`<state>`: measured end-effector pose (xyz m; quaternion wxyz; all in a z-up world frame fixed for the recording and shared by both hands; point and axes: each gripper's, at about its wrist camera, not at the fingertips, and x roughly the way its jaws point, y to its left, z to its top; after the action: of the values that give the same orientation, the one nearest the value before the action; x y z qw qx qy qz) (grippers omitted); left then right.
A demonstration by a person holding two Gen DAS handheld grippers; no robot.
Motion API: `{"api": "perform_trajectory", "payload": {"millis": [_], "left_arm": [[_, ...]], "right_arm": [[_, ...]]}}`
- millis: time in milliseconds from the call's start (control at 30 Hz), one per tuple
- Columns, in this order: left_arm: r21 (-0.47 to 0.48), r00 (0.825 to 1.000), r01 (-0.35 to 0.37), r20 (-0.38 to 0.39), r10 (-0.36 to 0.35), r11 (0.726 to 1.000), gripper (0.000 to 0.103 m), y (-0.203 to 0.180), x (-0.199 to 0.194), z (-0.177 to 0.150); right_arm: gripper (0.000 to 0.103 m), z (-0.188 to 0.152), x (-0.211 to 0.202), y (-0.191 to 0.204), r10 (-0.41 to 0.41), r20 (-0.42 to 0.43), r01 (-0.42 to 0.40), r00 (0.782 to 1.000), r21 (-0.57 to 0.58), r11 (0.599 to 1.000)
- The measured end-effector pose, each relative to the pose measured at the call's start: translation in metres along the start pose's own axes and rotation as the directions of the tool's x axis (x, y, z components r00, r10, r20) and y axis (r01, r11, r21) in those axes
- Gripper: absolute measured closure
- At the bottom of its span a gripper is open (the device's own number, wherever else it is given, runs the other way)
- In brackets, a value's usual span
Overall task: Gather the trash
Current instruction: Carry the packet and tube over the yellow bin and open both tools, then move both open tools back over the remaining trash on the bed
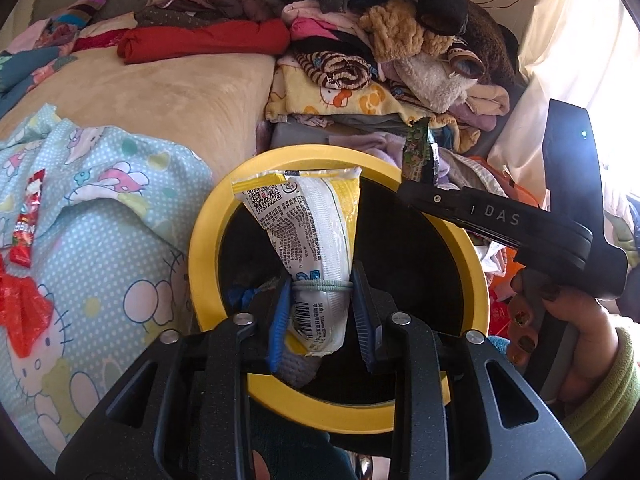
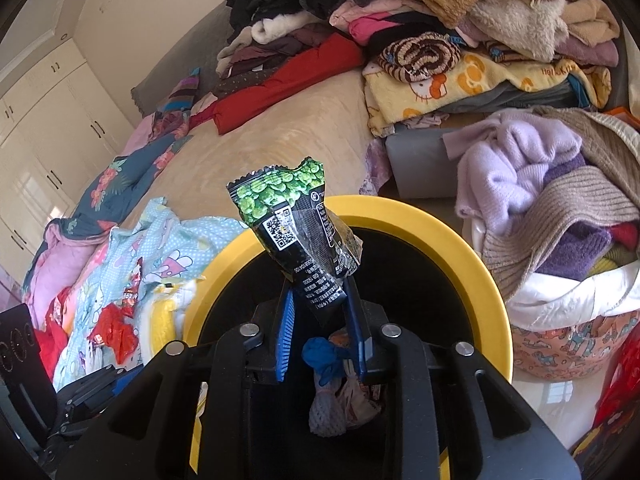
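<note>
Two wrappers held over the bin

The bed carries heaped clothes and a Hello Kitty sheet; the yellow-rimmed bin sits beside it (trash already inside). Left gripper is clamped on a white-yellow wrapper, right gripper pinches a green-black wrapper, both above the bin's mouth. A red wrapper lies on the sheet.

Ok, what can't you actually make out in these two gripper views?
- Left wrist view: the bottom of the yellow-rimmed black bin is hidden by the white-and-yellow plastic wrapper in the left hand-held gripper.
- Right wrist view: the green-and-black snack wrapper in the right hand-held gripper covers part of the bin; wrapper print too small.
</note>
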<state>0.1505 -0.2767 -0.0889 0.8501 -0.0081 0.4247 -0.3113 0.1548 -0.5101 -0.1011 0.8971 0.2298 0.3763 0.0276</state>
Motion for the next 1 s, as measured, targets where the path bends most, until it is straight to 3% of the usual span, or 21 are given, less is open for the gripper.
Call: {"api": "perform_trajectory", "payload": {"millis": [67, 100, 133, 200, 267, 333, 500, 1000], "left_arm": [[0.005, 1.0, -0.009, 0.013, 0.009, 1.0, 0.062, 0.001, -0.003, 0.001], [0.005, 0.999, -0.013, 0.035, 0.013, 1.0, 0.041, 0.003, -0.008, 0.002], [-0.003, 0.998, -0.017, 0.054, 0.017, 1.0, 0.028, 0.005, -0.012, 0.002], [-0.011, 0.996, -0.036, 0.078, 0.036, 0.999, 0.023, 0.007, -0.02, 0.003], [-0.013, 0.991, -0.067, 0.113, 0.068, 0.998, 0.01, 0.008, -0.029, 0.003], [-0.015, 0.982, -0.087, 0.166, 0.089, 0.996, 0.01, 0.009, -0.04, 0.002], [-0.047, 0.965, -0.143, 0.214, 0.15, 0.989, 0.01, 0.017, -0.058, -0.001], [-0.101, 0.91, -0.263, 0.305, 0.282, 0.959, 0.01, 0.05, -0.112, -0.012]], "right_arm": [[0.044, 0.0, 0.0, -0.003, 0.002, 0.004, -0.002, 1.0, 0.02, 1.0], [0.042, 0.0, -0.001, -0.004, 0.004, 0.008, -0.004, 1.0, 0.03, 1.0], [0.042, 0.001, -0.002, -0.005, 0.012, 0.011, -0.012, 1.0, 0.037, 0.999], [0.038, 0.002, -0.003, -0.005, 0.006, 0.019, -0.007, 1.0, 0.041, 0.999], [0.036, 0.002, -0.006, -0.001, 0.006, 0.03, -0.007, 1.0, 0.04, 0.999], [0.032, 0.002, -0.007, 0.006, 0.008, 0.037, -0.009, 0.999, 0.029, 1.0], [0.023, -0.002, -0.01, 0.035, 0.008, 0.053, -0.005, 0.999, -0.052, 0.999], [0.02, -0.015, -0.013, 0.096, 0.044, 0.088, -0.027, 0.995, -0.192, 0.981]]}}
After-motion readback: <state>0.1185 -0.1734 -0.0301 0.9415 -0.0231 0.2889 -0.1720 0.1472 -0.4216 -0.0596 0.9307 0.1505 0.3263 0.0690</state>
